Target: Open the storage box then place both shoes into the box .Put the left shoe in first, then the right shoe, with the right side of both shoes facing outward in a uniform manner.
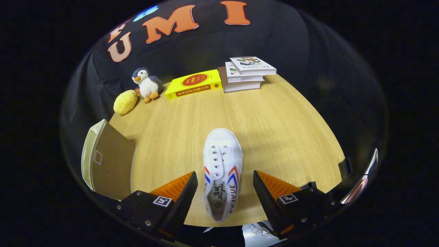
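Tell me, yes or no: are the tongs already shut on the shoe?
No. The tongs stand open, with the white shoe lying between the fingers and a gap on each side.

Pale wood-grain table (pixel 274 123) under even light, backed by black cloth wall (pixel 281 37). Along the far edge: plush penguin (pixel 146 84), yellow lemon-like toy (pixel 125 102), yellow book (pixel 193 84), stack of books (pixel 247 73).

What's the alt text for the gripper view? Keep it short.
The open gripper straddles a white shoe on a wooden table, toe pointing away, fingers clear of it. A storage box stands left; books, a plush penguin beyond.
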`<action>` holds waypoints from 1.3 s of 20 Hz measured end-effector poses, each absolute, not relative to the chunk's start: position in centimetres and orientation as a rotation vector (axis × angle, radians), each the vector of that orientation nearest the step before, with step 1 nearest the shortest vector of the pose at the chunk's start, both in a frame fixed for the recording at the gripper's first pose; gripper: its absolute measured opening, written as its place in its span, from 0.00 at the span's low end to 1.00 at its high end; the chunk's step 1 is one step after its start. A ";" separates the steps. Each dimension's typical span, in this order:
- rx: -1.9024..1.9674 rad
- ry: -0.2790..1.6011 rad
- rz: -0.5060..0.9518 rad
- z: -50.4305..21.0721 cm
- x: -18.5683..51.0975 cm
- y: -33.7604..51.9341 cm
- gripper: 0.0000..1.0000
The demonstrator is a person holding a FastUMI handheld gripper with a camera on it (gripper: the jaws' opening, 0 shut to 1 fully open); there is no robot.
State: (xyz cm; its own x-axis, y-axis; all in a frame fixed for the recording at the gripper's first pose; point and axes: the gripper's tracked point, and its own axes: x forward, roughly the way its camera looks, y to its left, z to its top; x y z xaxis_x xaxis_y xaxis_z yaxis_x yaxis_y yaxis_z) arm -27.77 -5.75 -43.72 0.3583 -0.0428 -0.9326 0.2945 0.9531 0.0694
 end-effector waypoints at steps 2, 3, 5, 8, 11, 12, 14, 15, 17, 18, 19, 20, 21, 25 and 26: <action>0.237 1.212 -0.223 -44.6 -28.7 -6.2 0.96; 0.222 1.231 -0.210 -45.2 -29.3 -6.2 0.94; 0.186 1.264 -0.176 -46.2 -30.2 -6.0 0.90; 0.108 1.304 -0.146 -47.5 -30.7 -6.3 0.86; 0.063 1.323 -0.100 -48.1 -30.6 -6.0 0.80; 0.053 1.329 -0.094 -48.2 -30.8 -5.9 0.79; 0.079 1.329 -0.089 -48.6 -30.7 -5.4 0.73; 0.118 1.339 -0.088 -48.6 -30.8 -5.1 0.66; 0.211 1.357 -0.098 -48.8 -30.9 -4.5 0.51; 0.256 1.361 -0.107 -48.8 -31.0 -4.3 0.41; 0.287 1.361 -0.124 -48.8 -30.9 -4.3 0.29; 0.299 1.356 -0.134 -48.9 -30.9 -4.5 0.26; 0.317 1.352 -0.156 -48.9 -30.9 -4.7 0.20; 0.354 1.314 -0.208 -48.0 -30.6 -4.5 0.04; 0.338 1.307 -0.204 -47.6 -30.3 -4.3 0.04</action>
State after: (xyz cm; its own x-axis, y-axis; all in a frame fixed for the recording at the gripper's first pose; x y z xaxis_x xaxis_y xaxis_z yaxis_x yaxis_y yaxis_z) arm -30.29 -4.35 -47.65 0.2529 0.0423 -0.9666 0.3348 0.9335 0.1284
